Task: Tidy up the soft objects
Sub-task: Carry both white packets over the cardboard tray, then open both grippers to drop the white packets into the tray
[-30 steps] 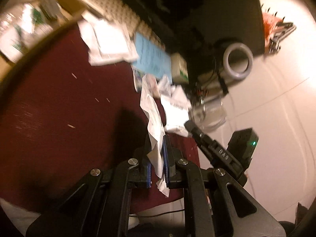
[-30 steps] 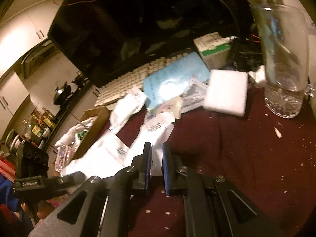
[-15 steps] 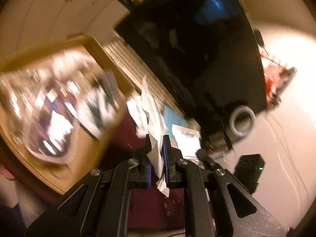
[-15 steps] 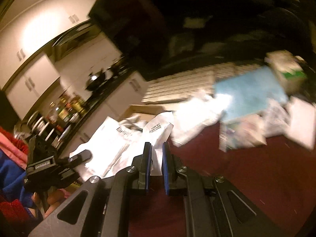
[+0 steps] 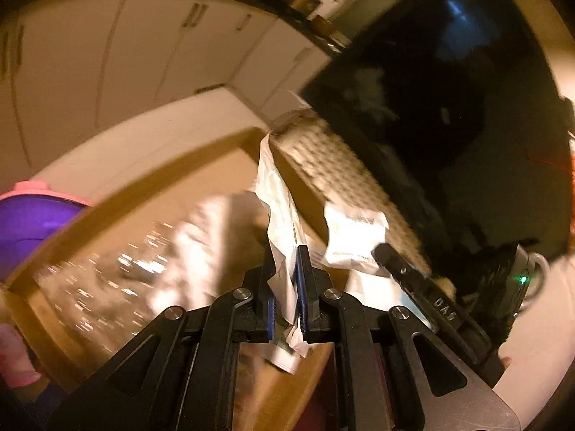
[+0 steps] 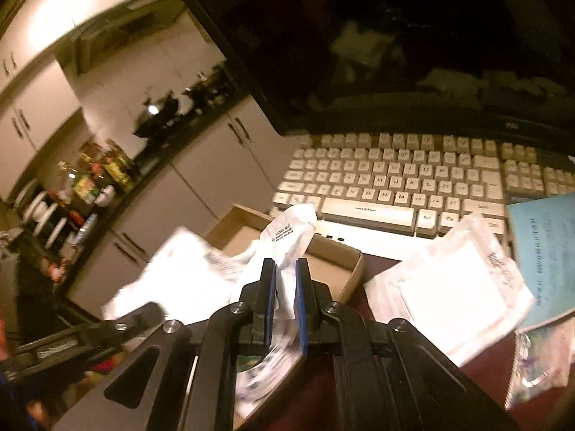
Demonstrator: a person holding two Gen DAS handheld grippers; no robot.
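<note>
In the left wrist view my left gripper (image 5: 285,256) is shut on a crumpled white plastic packet (image 5: 276,194) that stands up between its pads. It hangs over an open cardboard box (image 5: 172,176) holding several shiny wrapped packets, blurred. To its right, my right gripper (image 5: 386,251) carries a second white packet (image 5: 355,230). In the right wrist view that right gripper (image 6: 285,267) is shut on the printed white packet (image 6: 287,233) above the box's near corner (image 6: 345,269). The left gripper (image 6: 143,314) shows at lower left with its larger white packet (image 6: 187,273).
A beige keyboard (image 6: 395,183) and dark monitor (image 6: 395,43) stand behind the box. Another white packet (image 6: 449,287), a blue booklet (image 6: 546,251) and a small wrapped item (image 6: 539,366) lie on the maroon cloth at right. A purple container with a pink rim (image 5: 28,222) sits left of the box.
Both grippers have swung left from the maroon cloth to above the cardboard box, each still holding its white packet. The glass and foam pad have left the right wrist view.
</note>
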